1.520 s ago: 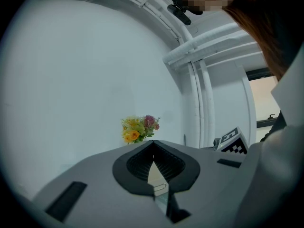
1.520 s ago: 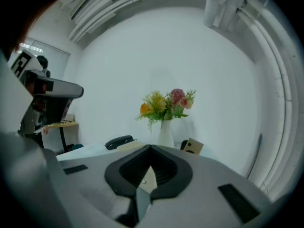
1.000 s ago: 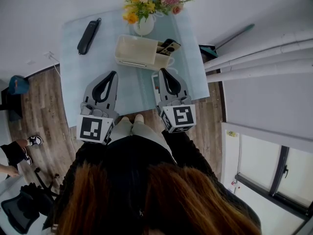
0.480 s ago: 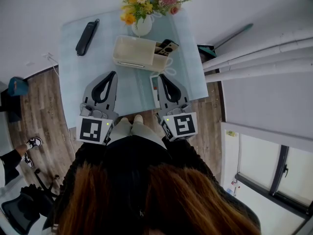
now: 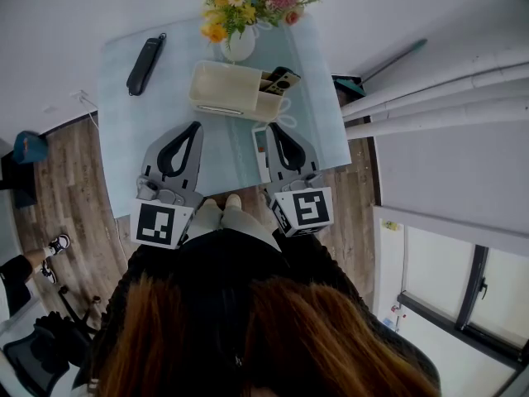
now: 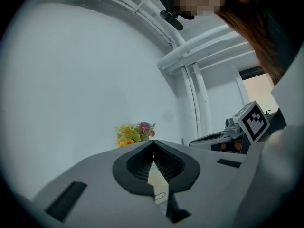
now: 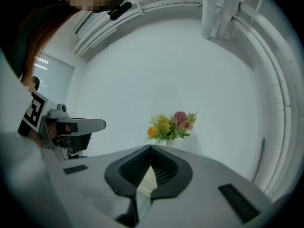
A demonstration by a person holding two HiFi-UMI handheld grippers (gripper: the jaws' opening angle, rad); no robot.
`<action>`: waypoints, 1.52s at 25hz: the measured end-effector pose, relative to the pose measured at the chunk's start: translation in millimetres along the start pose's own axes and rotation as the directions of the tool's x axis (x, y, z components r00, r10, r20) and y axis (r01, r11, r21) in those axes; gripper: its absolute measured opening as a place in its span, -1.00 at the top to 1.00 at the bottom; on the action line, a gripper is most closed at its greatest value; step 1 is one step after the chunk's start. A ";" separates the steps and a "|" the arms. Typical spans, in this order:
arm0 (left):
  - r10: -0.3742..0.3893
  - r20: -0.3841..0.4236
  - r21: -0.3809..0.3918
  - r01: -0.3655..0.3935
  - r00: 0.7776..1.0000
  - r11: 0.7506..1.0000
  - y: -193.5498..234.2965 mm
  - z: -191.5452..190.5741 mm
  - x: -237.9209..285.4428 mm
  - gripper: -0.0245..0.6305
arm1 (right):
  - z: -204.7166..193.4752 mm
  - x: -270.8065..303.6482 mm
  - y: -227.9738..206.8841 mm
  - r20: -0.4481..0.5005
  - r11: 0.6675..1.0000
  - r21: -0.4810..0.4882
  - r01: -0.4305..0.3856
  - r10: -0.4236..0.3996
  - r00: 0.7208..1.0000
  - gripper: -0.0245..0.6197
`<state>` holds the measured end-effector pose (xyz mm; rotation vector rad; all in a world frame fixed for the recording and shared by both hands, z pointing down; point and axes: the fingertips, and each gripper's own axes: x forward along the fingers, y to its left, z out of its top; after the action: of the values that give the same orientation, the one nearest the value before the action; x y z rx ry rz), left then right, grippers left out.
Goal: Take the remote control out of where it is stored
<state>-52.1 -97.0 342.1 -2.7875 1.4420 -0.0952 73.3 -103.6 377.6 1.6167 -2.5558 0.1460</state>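
Note:
A cream storage box (image 5: 225,89) stands on the pale blue table (image 5: 149,122). In its right-end compartment stand remote controls (image 5: 283,79), dark with a lighter face. My left gripper (image 5: 195,126) hovers over the table's near part, short of the box's left half, jaws together and empty. My right gripper (image 5: 270,127) is just short of the box's right end, also shut on nothing. In the left gripper view the jaws (image 6: 153,144) meet at the tip. The right gripper view shows the same closed tip (image 7: 150,148). The box is mostly hidden behind the jaws in both gripper views.
A vase of flowers (image 5: 245,2) stands behind the box by the wall. A long black object (image 5: 145,56) lies at the table's far left. A flat white item (image 5: 260,151) lies under the right gripper. White pipes (image 5: 438,98) run at the right.
Both grippers stay where they were, jaws shut. The head view has tipped slightly. A bystander's shoe at the far left has shifted.

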 end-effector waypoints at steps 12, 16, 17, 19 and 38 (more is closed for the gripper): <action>0.012 0.002 0.020 -0.012 1.000 1.000 -0.1 1.9 2.9 0.91 | -7.2 8.8 -28.8 -0.019 0.997 -0.003 0.071 -0.071 0.997 0.88; 0.016 0.006 0.029 -0.016 1.000 0.999 0.7 3.5 2.7 0.91 | -14.7 18.1 -46.7 -0.035 0.993 0.001 0.115 -0.115 0.993 0.88; 0.018 0.006 0.027 -0.018 1.000 0.999 1.4 3.3 2.3 0.91 | -14.7 20.3 -50.1 -0.035 0.993 0.001 0.122 -0.122 0.992 0.88; 0.025 0.003 0.025 -0.025 1.000 0.999 3.3 3.1 1.2 0.91 | -13.0 24.6 -55.8 -0.033 0.991 0.000 0.132 -0.132 0.991 0.88; 0.084 -0.004 0.012 -0.084 0.996 0.996 20.1 1.9 -4.0 0.91 | -57.6 80.5 -109.6 -0.140 0.973 0.059 0.223 -0.213 0.967 0.88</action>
<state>-70.7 -105.5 339.4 -2.7144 1.5516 -0.1101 140.7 -214.1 448.7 1.8346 -2.2821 0.3200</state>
